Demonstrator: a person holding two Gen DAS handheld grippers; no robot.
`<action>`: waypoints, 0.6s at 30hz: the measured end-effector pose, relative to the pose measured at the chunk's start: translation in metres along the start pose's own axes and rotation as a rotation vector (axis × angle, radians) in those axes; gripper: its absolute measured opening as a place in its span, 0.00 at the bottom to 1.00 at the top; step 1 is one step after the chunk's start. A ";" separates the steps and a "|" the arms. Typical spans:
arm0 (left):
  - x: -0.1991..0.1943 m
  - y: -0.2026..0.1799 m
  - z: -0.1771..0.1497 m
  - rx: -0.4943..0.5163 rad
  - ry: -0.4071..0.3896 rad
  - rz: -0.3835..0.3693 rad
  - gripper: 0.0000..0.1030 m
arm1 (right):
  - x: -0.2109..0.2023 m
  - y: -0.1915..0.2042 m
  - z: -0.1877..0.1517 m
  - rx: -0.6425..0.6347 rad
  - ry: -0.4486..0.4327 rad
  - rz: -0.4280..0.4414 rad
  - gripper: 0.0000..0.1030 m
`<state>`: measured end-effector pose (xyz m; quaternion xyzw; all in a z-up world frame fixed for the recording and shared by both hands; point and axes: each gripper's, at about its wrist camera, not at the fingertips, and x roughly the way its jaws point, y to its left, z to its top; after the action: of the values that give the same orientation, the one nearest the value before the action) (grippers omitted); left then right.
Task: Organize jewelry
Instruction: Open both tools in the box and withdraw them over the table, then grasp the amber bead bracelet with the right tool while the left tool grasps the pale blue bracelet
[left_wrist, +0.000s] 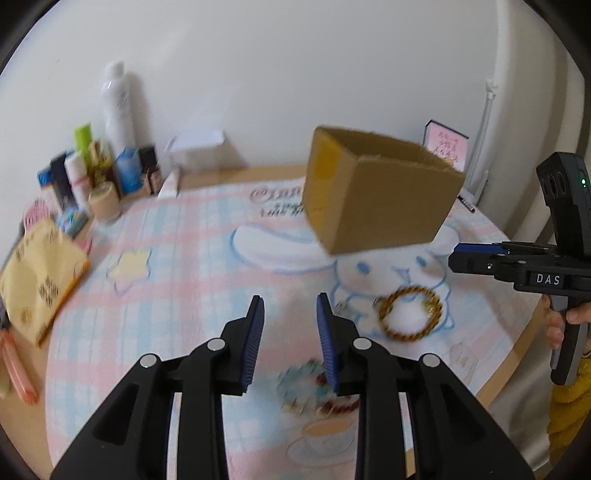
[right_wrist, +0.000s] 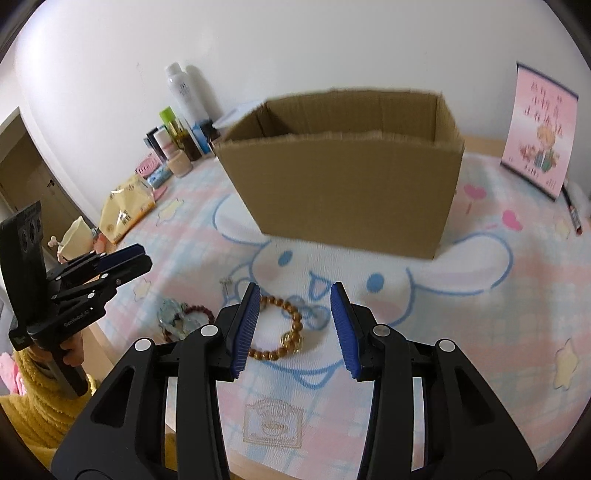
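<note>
A round wooden table (right_wrist: 105, 341) stands against a white wall (right_wrist: 332, 44), and a pastel checked cloth (right_wrist: 461, 332), printed with a long-eared cartoon dog, covers most of its top. One open cardboard box (right_wrist: 343, 173) sits upright toward the back of the cloth. A pink picture card (right_wrist: 541, 129) leans at the wall to the right of the box. At the back left there is a cluster of toiletries, with one tall white spray bottle (right_wrist: 184, 92) rising above the smaller tubes and jars, and one yellow tissue pack (right_wrist: 127, 208) lies in front of them.

Three bracelets are in view. One amber bead bracelet (right_wrist: 286, 332) lies flat on the dog's face, in front of the box and well apart from it. Just to its left, one pale green bracelet (right_wrist: 175, 317) and one dark red bead bracelet (right_wrist: 201, 312) lie touching or overlapping; motion blur hides which.

The right gripper (right_wrist: 293, 328) hovers over the amber bracelet, its two blue pads spread wide and holding nothing. The left gripper (left_wrist: 290, 339) hangs above the green and red pair, its fingers likewise apart and empty.
</note>
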<state>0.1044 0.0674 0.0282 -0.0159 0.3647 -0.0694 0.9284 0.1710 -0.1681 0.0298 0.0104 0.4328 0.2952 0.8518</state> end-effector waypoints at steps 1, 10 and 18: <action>0.000 0.001 -0.003 0.000 0.004 0.001 0.28 | 0.003 -0.001 -0.002 0.004 0.008 0.002 0.37; 0.006 0.009 -0.030 -0.005 0.042 -0.050 0.28 | 0.022 -0.009 -0.011 0.054 0.057 0.045 0.36; 0.014 0.011 -0.042 0.005 0.075 -0.055 0.28 | 0.027 -0.009 -0.012 0.038 0.073 0.039 0.32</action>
<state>0.0870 0.0769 -0.0124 -0.0209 0.3986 -0.0964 0.9118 0.1788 -0.1650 0.0005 0.0244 0.4687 0.3037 0.8292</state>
